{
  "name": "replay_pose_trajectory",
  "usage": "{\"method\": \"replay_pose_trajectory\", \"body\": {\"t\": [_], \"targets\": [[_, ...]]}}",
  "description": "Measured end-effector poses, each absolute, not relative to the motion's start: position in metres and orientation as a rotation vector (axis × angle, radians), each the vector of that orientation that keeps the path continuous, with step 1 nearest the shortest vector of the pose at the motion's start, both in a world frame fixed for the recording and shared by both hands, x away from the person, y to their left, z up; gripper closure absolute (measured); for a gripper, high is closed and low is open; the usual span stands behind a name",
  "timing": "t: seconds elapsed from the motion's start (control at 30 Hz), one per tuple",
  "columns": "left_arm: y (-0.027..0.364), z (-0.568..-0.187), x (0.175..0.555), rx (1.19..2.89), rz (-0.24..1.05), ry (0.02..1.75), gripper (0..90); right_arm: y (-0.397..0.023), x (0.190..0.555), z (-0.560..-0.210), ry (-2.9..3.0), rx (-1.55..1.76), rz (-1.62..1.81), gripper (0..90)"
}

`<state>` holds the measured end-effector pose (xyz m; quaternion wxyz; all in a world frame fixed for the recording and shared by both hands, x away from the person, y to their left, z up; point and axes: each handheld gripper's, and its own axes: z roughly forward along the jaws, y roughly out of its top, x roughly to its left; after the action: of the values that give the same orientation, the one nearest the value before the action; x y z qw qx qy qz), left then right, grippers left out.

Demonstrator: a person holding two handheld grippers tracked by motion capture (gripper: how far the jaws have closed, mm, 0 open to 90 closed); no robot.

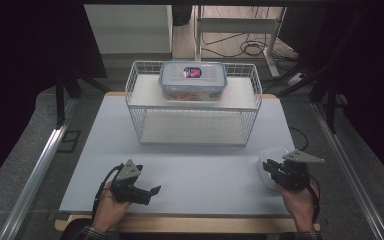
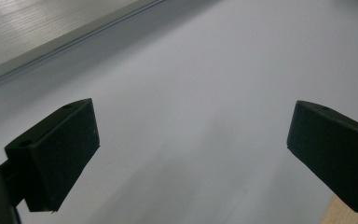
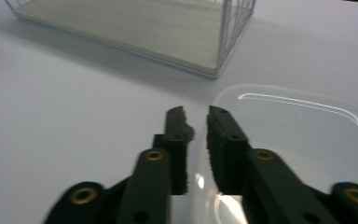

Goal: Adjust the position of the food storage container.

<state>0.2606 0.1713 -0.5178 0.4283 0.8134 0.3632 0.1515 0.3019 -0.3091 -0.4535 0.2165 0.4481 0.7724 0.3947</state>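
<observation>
Right gripper [image 3: 196, 122]: jaws nearly closed, rim of the clear plastic lid [image 3: 289, 135] is pinched between the pads at its left edge. Lid is seen at the right front of the grey table mat [image 1: 195, 170], just ahead of the right hand [image 1: 300, 200]. Left gripper [image 2: 191, 149]: jaws spread wide, nothing between them, held low over the mat at front left. Lidded food container [image 1: 193, 80] is placed on the top shelf of the wire rack [image 1: 192, 105], well apart from both grippers
</observation>
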Motion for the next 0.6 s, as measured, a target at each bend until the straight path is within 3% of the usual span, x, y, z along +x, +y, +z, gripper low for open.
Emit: {"method": "replay_pose_trajectory", "body": {"t": [0.13, 0.6], "targets": [[0.171, -0.518, 0.260, 2.038, 0.382, 0.900, 1.9, -0.320, 0.303, -0.451, 2.125, 1.243, 1.070, 88.8], [0.170, -0.519, 0.261, 2.045, 0.384, 0.903, 1.9, -0.376, 0.312, -0.451, 1.937, 1.410, 0.994, 89.1]]}}
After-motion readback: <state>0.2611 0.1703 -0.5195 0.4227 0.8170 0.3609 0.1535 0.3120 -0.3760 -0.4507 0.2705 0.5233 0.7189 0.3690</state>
